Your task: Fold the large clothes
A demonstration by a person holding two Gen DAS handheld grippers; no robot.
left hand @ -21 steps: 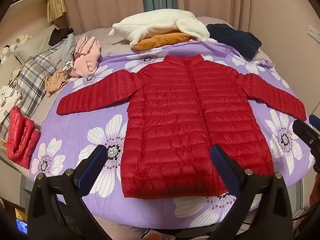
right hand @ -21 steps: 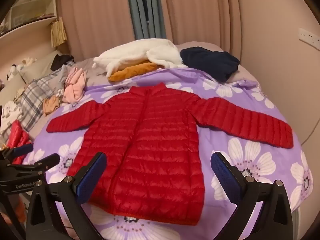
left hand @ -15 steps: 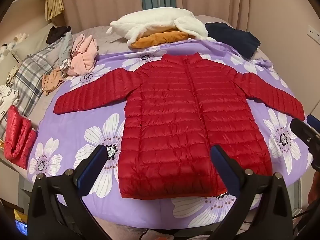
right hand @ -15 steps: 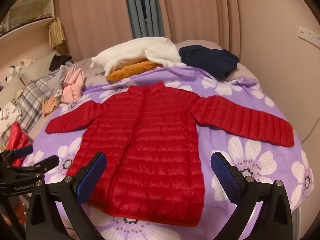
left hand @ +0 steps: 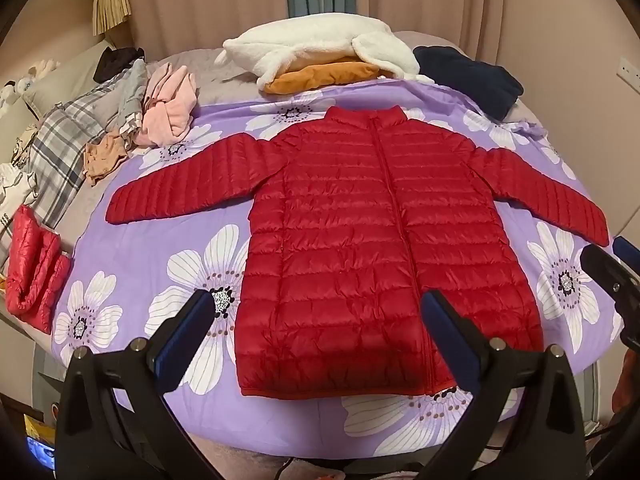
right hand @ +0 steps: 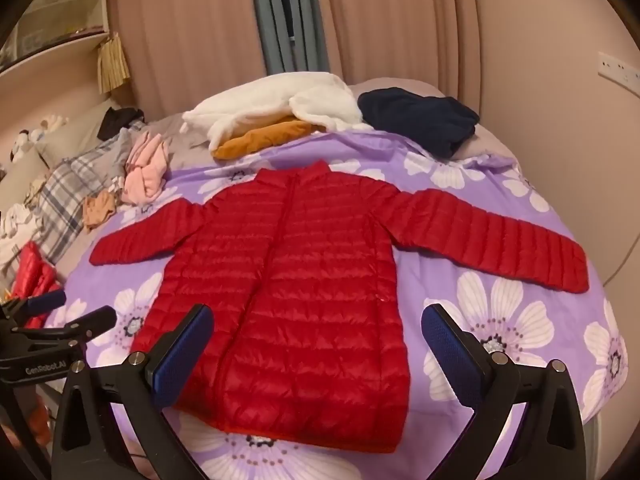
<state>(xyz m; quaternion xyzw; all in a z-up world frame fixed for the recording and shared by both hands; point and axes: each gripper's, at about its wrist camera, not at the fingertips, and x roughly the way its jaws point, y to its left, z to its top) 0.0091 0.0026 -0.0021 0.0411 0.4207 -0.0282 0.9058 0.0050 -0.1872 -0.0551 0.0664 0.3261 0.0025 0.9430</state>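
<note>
1. Red quilted fabric fills the middle of the scene: a red puffer jacket [left hand: 360,248] lies flat and zipped, front up, on the purple floral sheet [left hand: 132,248] of the bed, both sleeves spread out to the sides.
2. On the left, the left gripper [left hand: 316,320] hovers over the near hem with its jaws wide apart and nothing between them. The left sleeve [left hand: 192,184] stretches away to the left, well apart from it.
3. Through the middle, the jacket's long axis runs near to far: hem at the near edge, collar [left hand: 366,114] pointing far, toward the white fleece pile [left hand: 320,48]. The zip follows that line.
4. On the right, the right gripper [right hand: 316,328] also hangs above the hem, jaws fully open and empty. The right sleeve [right hand: 492,240] reaches out to the right edge of the bed.
5. Folding seems not yet begun; the jacket looks merely laid out. The next move likely calls for each gripper to travel outward to a cuff, close on it, and carry the sleeve inward across the body.
</note>
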